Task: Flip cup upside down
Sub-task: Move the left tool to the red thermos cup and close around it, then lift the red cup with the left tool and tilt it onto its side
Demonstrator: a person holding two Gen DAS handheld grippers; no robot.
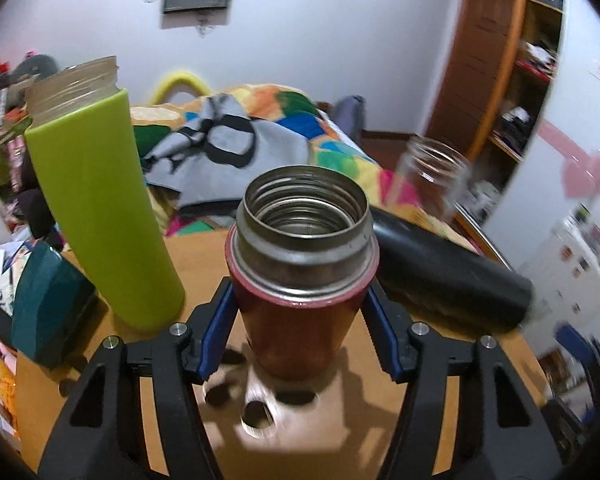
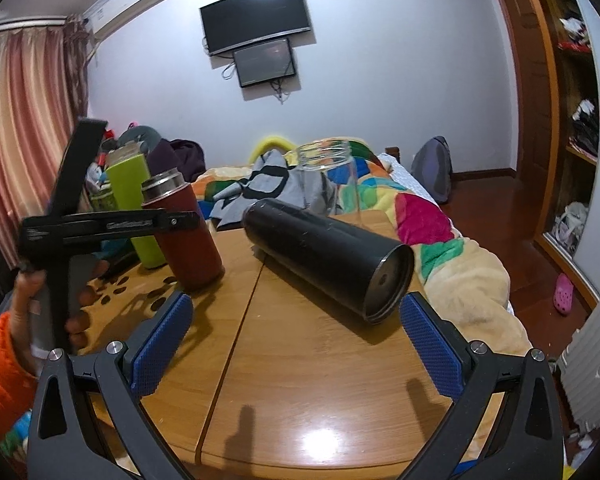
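- wooden table (image 2: 300,380) — a glossy top spread beneath both sets of jaws, with a seam running away from the right jaws; every flask rests on it.
- lime-green flask (image 1: 100,200) stands upright, mouth open, just left of the left jaws and a little beyond them.
- black flask (image 2: 327,256) lies on its side ahead of the right jaws, its base end turned toward the right-hand pad; in the left wrist view it sits behind and right of the left jaws.
- clear glass jar (image 2: 327,172) stands upright beyond the black flask, well past both sets of jaws.
- red steel flask (image 1: 300,272) — the cup to turn over — sits upright between the left jaws, open threaded mouth up, base seemingly on the table.
- left gripper (image 1: 300,312) is clamped on the red body just under the steel collar, blue pads pressed to either side.
- right gripper (image 2: 296,344) hangs wide apart over bare table, holding nothing.
- handling, as a judgement: stiff double-walled steel, likely moderately heavy though empty-looking, painted shell smooth and fairly slippery, not fragile. the collar's ledge above the pads should stop it sliding out when inverted. a hold nearer mid-body would balance better in the turn.
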